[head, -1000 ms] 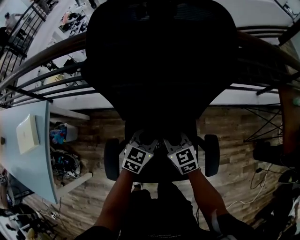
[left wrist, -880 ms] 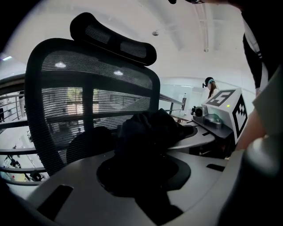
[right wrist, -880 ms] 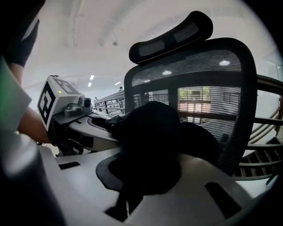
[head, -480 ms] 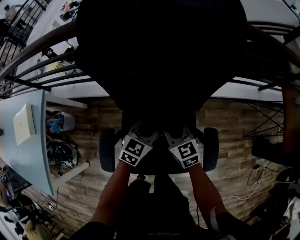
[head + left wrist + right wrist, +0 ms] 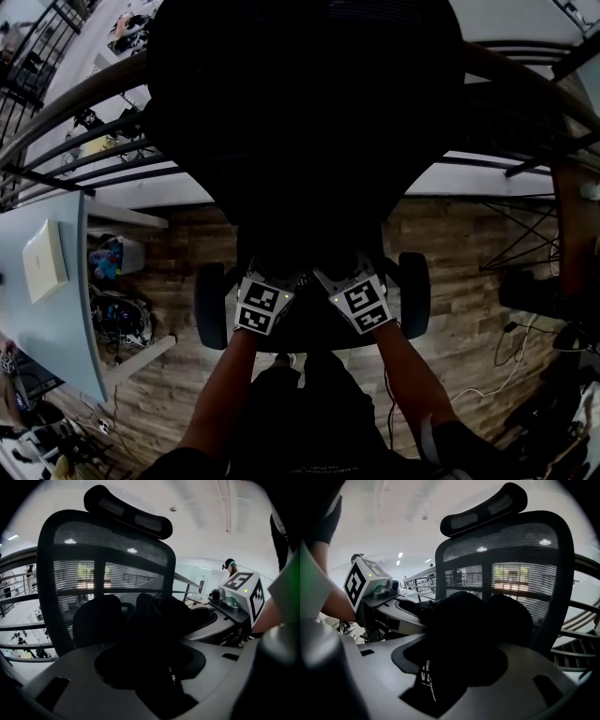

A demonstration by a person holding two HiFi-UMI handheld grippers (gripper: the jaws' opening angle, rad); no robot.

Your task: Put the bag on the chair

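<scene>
A black mesh office chair [image 5: 309, 112] fills the head view, and both grippers reach onto its seat. The black bag [image 5: 154, 620] lies slumped on the seat against the mesh back [image 5: 93, 573]. Its dark fabric runs between the jaws of my left gripper [image 5: 150, 677], which are opening. In the right gripper view the bag [image 5: 464, 625] likewise lies between the opening jaws of my right gripper [image 5: 450, 677], with white print showing low on the fabric. From above, my left gripper [image 5: 279, 274] and right gripper [image 5: 339, 272] sit side by side. The bag is lost in shadow there.
The chair's armrests [image 5: 211, 305] [image 5: 414, 295] flank the grippers. A pale blue table [image 5: 56, 328] with a white box [image 5: 44, 261] stands at the left, with clutter under it. A metal railing [image 5: 94, 169] runs behind the chair. Cables [image 5: 506, 347] lie on the wooden floor at the right.
Both grippers stay at the chair seat, shifted slightly up and left in the head view. The chair back fills more of the frame.
</scene>
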